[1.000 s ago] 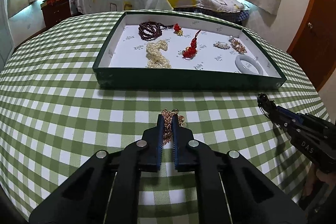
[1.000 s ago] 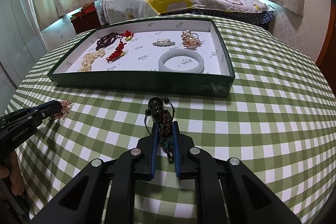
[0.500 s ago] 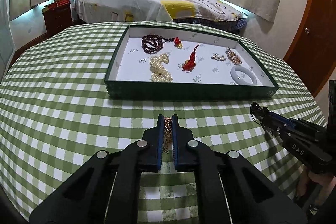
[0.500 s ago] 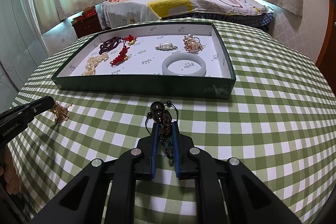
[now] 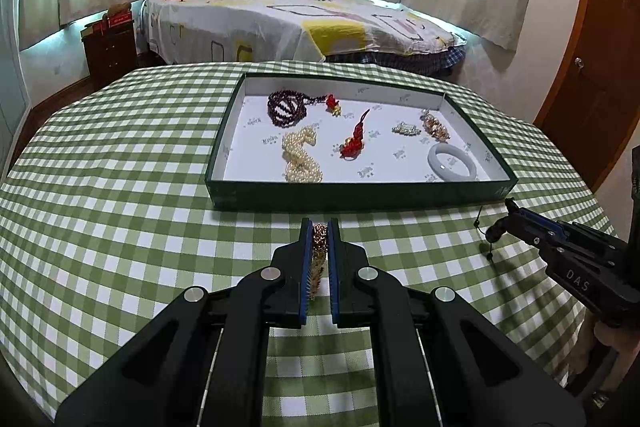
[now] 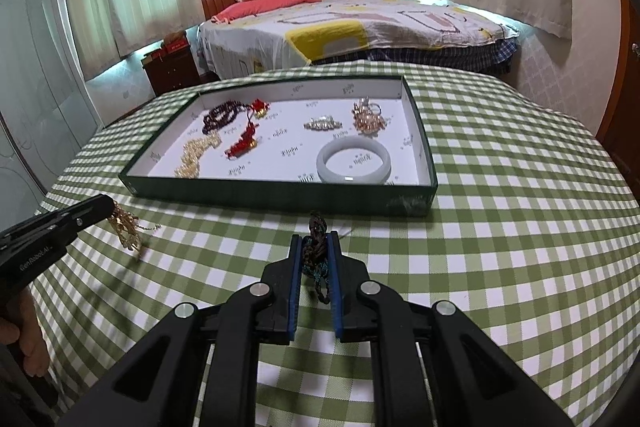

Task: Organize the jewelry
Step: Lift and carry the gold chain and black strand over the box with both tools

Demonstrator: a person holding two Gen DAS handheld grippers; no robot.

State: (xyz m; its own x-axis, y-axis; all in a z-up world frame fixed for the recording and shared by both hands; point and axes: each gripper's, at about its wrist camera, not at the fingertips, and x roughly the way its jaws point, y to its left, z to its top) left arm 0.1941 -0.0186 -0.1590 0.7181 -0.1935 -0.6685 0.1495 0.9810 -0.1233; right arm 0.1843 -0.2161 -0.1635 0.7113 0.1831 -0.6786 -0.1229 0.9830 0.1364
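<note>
Only from right wrist: gold chain (image 6: 127, 230) dangling off left jaws.

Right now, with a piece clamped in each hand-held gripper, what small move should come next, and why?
Probably carry the left hand-held gripper forward over the tray's near wall. It is shut on the gold chain, which hangs short of the tray; the white floor near the pearl strand looks free.

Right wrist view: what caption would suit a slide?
Right tongs grip a dark beaded cord before the green jewelry tray.
</note>
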